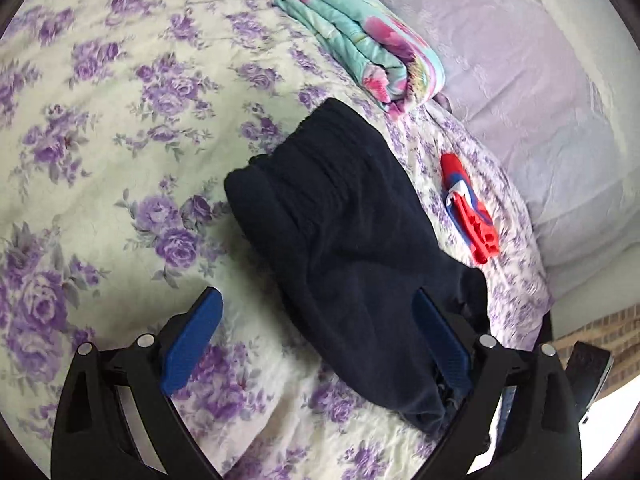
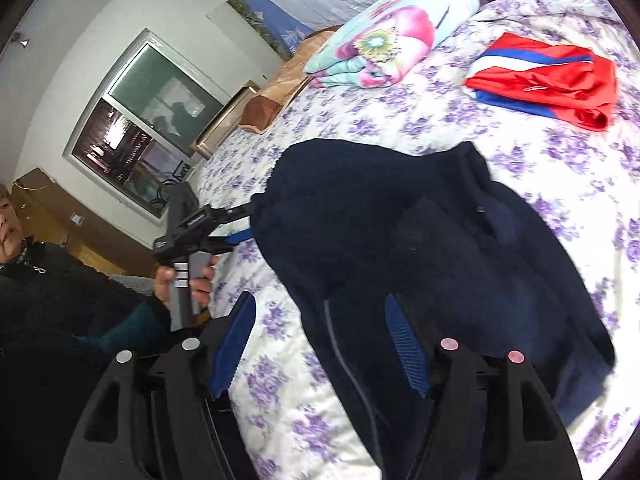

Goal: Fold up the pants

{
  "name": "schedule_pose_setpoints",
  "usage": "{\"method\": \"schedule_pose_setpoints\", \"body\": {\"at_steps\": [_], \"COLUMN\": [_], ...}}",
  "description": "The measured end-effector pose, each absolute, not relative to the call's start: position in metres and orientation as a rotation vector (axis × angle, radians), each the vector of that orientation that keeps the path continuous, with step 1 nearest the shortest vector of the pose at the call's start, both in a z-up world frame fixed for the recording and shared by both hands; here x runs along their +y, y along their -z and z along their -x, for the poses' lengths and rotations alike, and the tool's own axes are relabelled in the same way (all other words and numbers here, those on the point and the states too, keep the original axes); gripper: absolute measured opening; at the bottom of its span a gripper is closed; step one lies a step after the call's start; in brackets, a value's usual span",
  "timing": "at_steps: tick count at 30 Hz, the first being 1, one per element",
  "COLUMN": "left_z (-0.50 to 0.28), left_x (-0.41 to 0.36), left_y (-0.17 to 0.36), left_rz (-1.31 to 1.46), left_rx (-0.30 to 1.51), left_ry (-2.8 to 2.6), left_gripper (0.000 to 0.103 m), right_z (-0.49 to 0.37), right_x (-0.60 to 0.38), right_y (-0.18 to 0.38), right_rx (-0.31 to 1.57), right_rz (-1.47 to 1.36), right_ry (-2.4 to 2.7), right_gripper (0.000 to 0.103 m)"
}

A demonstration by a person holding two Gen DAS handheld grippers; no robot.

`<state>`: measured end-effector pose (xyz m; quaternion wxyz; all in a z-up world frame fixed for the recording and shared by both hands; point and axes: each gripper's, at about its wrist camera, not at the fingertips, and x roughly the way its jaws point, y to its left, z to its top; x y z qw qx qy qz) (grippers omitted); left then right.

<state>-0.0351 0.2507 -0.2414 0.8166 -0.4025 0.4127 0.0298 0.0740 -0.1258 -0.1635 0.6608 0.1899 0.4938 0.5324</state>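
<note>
pants (image 1: 352,240): one dark pair laid on bedspread (image 1: 120,120) | left gripper (image 1: 316,332): spread wide, nothing clamped | right gripper (image 2: 320,340): parted, nothing pinched | red shorts (image 1: 472,212): one, at 3 o'clock | folded blanket (image 1: 352,36): one, at 12 o'clock

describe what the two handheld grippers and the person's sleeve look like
Both the left gripper and the right gripper have black plastic frames with triangular cutouts, round silver bolt heads and ribbed blue pads. The left one's grey handle carries white stripes. The sleeve is dark teal.
</note>
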Motion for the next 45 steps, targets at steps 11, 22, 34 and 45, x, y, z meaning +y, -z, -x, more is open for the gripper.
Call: {"method": "schedule_pose_setpoints", "body": {"at_steps": [11, 22, 34, 45], "left_z": [-0.016, -0.013, -0.036, -0.045], "left_x": [0.268, 0.265, 0.256, 0.268], "left_y": [0.252, 0.232, 0.249, 0.233], "left_rz": [0.919, 0.728, 0.764, 0.895], "left_rx": [0.804, 0.809, 0.815, 0.774], "left_ry": [0.006, -0.011, 0.003, 0.051], "left_gripper": [0.093, 0.039, 0.055, 0.035], "right_z": [-0.061, -0.064, -0.069, -0.052], "right_x": [-0.081, -0.055, 0.008, 0.033], "right_y": [0.148, 0.156, 0.155, 0.194], "right_rx": [1.131, 1.125, 1.123, 1.318], "right_rz": [-0.402, -0.415, -0.437, -0.511], "right_ry": [-1.278, -1.203, -1.229, -1.204], "right_gripper": [0.068, 0.068, 0.068, 0.068]}}
